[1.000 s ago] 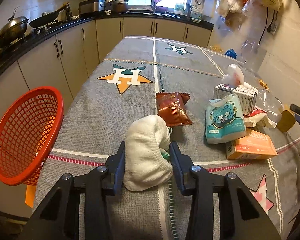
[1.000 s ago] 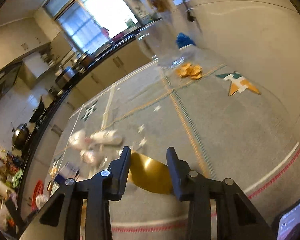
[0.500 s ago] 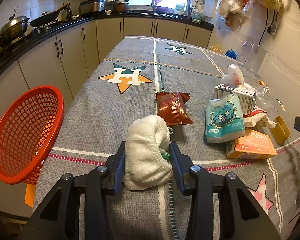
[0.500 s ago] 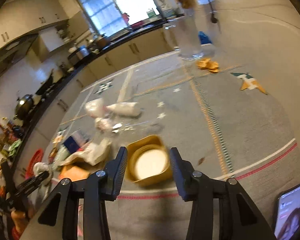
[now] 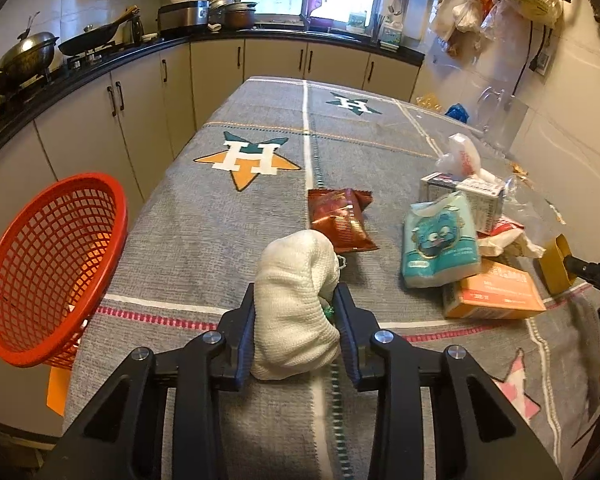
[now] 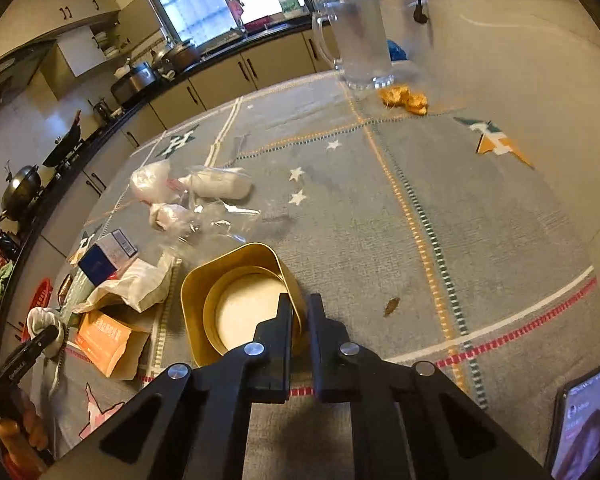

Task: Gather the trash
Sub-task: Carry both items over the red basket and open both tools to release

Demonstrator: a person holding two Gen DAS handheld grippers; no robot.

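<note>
Along the far counter, a wok [image 5: 26, 60], a frying pan [image 5: 96, 38] and pots [image 5: 208, 16]; on the desk [image 5: 220, 208], a glass mug [image 6: 360, 40]; at its near corner, a phone [image 6: 584, 420]

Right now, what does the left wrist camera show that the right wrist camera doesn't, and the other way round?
Only the left wrist view shows the brown snack bag and the left gripper closed on the white cloth bundle.

Only the right wrist view shows the phone, the orange scraps by the glass jug, and the right gripper pinching the wall of the gold container.

Both show the orange box, the red basket and the grey tablecloth.
</note>
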